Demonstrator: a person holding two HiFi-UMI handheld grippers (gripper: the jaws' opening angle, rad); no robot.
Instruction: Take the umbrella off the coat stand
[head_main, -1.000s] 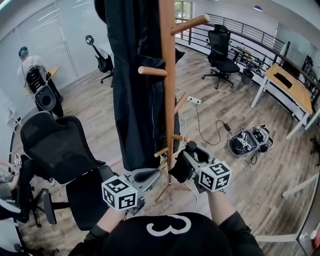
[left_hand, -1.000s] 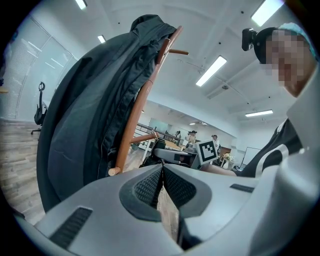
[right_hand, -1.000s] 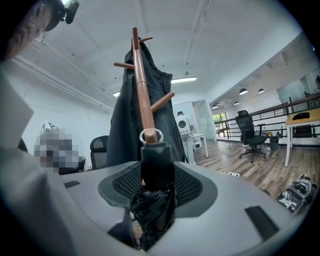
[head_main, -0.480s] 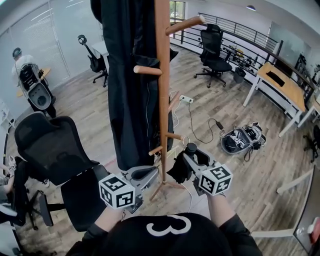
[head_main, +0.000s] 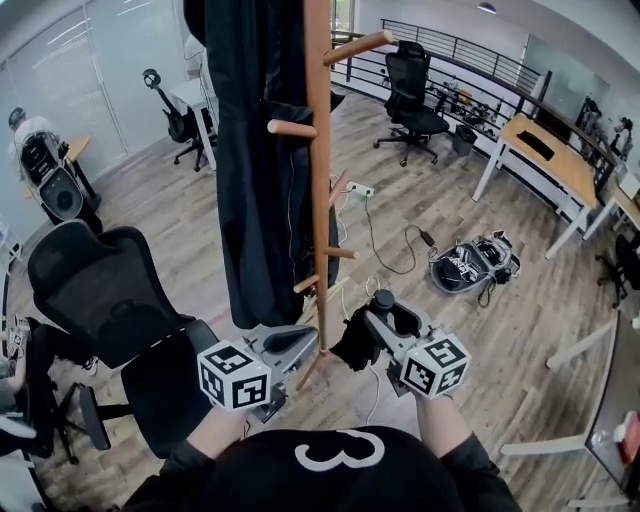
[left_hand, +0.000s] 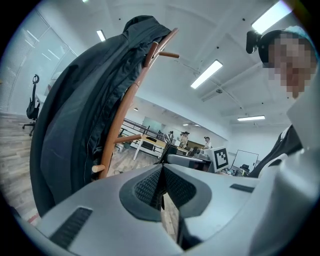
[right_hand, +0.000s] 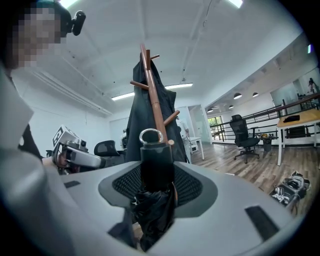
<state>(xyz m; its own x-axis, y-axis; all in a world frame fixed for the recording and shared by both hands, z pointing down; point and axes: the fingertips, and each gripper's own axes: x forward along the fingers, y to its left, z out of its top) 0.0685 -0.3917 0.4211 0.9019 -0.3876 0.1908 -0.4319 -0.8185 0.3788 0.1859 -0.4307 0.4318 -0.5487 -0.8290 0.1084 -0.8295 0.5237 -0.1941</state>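
A wooden coat stand (head_main: 318, 190) rises in front of me with a long black coat (head_main: 255, 150) hung on its left side. My right gripper (head_main: 372, 322) is shut on a folded black umbrella (head_main: 356, 342), low and just right of the pole, apart from the lower pegs. In the right gripper view the umbrella (right_hand: 156, 165) stands upright between the jaws of the right gripper (right_hand: 157, 190), its metal ring (right_hand: 151, 136) on top, the stand (right_hand: 152, 95) behind. My left gripper (head_main: 292, 346) is shut on nothing, left of the pole; the left gripper (left_hand: 162, 189) faces the coat (left_hand: 75, 130).
A black office chair (head_main: 105, 290) stands close at my left. A power strip (head_main: 358, 189) and a trailing cable (head_main: 400, 250) lie on the wooden floor beyond the stand, with a bag (head_main: 470, 263) to the right. Desks (head_main: 545, 150) line the right side. A person (head_main: 40, 165) stands far left.
The gap between the held umbrella and the stand's lower peg has grown a little. Both grippers sit slightly lower and further back from the pole; their jaws are unchanged.
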